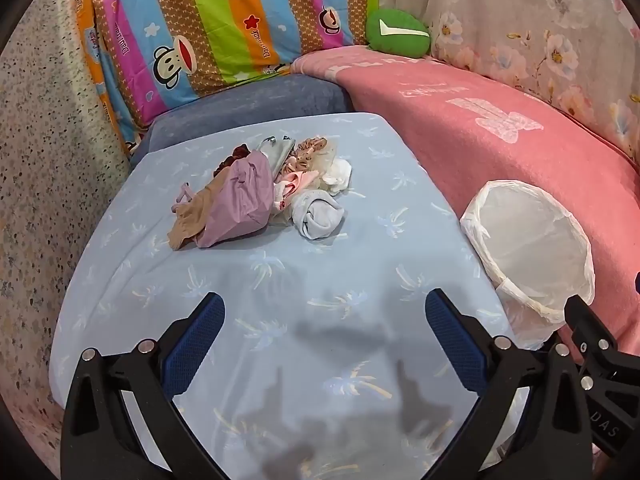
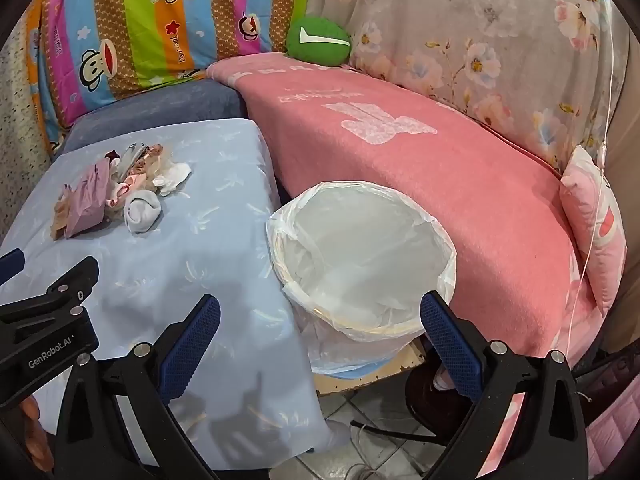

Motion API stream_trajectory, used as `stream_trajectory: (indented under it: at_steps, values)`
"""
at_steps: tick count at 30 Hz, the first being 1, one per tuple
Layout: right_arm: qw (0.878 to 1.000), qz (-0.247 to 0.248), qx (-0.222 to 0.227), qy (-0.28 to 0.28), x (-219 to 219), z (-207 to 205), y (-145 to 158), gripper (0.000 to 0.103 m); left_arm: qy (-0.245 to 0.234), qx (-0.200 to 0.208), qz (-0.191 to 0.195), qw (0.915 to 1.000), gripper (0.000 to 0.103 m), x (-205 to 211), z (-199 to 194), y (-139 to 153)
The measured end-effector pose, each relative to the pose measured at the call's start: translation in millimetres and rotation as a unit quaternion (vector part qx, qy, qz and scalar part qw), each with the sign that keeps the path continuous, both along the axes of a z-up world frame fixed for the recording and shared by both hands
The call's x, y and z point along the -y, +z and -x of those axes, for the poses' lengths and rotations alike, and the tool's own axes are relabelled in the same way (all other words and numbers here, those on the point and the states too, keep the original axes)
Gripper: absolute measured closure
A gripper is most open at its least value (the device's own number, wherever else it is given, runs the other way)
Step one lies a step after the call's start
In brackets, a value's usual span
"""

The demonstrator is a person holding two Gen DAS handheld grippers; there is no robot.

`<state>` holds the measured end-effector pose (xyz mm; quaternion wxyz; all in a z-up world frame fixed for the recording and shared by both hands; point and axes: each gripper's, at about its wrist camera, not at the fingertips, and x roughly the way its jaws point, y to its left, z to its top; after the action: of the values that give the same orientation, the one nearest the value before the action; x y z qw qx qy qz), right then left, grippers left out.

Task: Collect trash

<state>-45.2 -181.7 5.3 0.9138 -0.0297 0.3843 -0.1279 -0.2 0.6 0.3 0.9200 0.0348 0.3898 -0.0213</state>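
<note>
A pile of trash (image 1: pixel 264 184) lies on the light blue tablecloth (image 1: pixel 280 280): a purple wrapper (image 1: pixel 240 200), a tan stocking-like piece (image 1: pixel 188 220), a rolled white cloth (image 1: pixel 320 212) and crumpled tissue (image 1: pixel 336 176). The pile also shows in the right wrist view (image 2: pixel 116 192), far left. My left gripper (image 1: pixel 324 320) is open and empty, above the cloth, short of the pile. A bin with a white liner (image 2: pixel 360 264) stands right of the table. My right gripper (image 2: pixel 320 320) is open and empty over the bin's near rim.
A pink blanket (image 2: pixel 460 184) covers the sofa behind the bin (image 1: pixel 528 256). A green cushion (image 1: pixel 398 34), a striped cartoon sheet (image 1: pixel 220 20) and a floral cover (image 2: pixel 480 40) stand at the back. A pink pillow (image 2: pixel 596 220) is at right. Tiled floor and cables (image 2: pixel 380 432) lie below.
</note>
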Motion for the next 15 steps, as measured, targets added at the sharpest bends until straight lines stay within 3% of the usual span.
stream_trajectory:
  at_steps: [15]
  values:
    - [1.000,0.004,-0.001,-0.001,0.8,1.7,1.8,0.006,-0.002,-0.001,0.000,1.0000,0.007,3.1,0.0,4.1]
